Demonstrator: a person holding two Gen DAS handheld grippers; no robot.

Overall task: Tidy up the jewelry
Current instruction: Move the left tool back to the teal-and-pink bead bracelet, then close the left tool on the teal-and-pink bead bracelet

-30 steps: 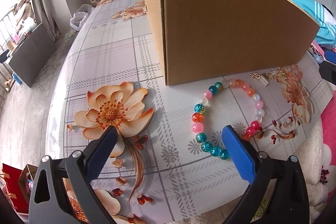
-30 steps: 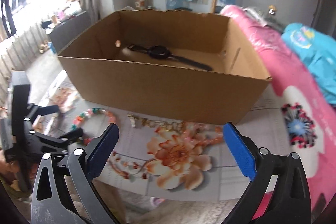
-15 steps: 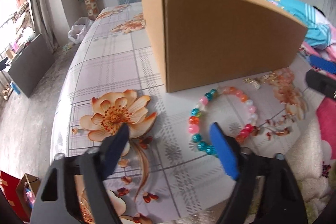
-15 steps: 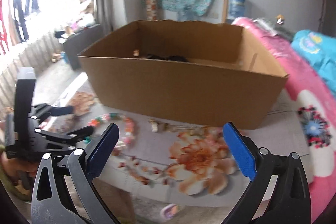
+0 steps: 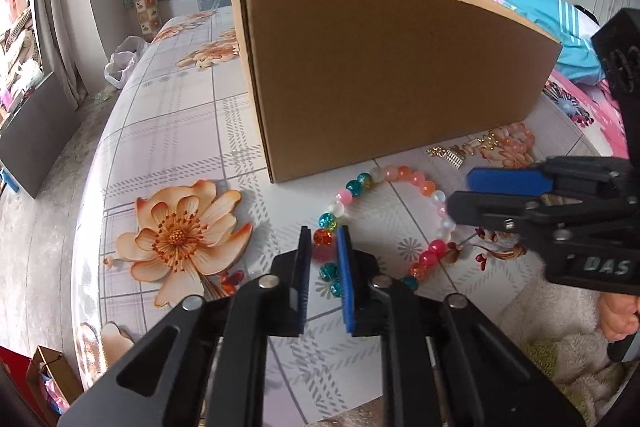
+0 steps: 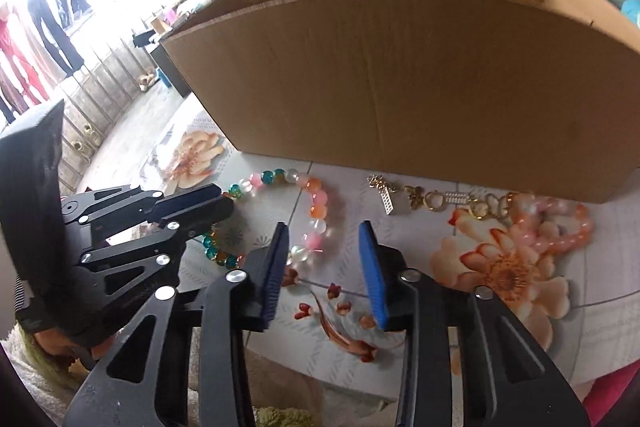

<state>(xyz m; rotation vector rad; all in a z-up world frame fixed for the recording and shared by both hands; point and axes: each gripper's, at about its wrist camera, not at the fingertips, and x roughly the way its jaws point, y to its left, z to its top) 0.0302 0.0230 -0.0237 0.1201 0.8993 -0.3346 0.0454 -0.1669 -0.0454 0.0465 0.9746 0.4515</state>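
- Since a second ago both claws have narrowed from wide open. The left claw (image 5: pixel 323 247) has drawn in around the near-left arc of the bracelet, and the right claw (image 6: pixel 323 259) has dropped lower and closer to the bench, over the same bracelet's other side.
- The bracelet of glassy round beads in teal, orange, pink and milky white (image 5: pixel 404 179) lies as a flat open ring on the bench (image 5: pixel 180 131), a surface covered with a pale checked cloth printed with orange flowers, just in front of the tall brown cardboard box (image 5: pixel 392 75).
- The left claw's jaws are closing, with an orange and a pink bead between its blue pads (image 5: pixel 343 267). The pads look to be touching the beads, so I judge this a grip just being taken.
- The right claw's jaws are also closing. The pink and clear beads of the ring's far side (image 6: pixel 316 231) lie just beyond and between its tips. The pads do not press on them.
- A gold chain with small charms (image 6: pixel 424 197) lies to the right of the bracelet, close to the box wall, untouched.
- What the next move turns on: the ring lies across the gap between the two claws, its left arc inside the left claw, which is nearer to lifting it. The box opening is above and beyond, so the bracelet must rise over the near wall.
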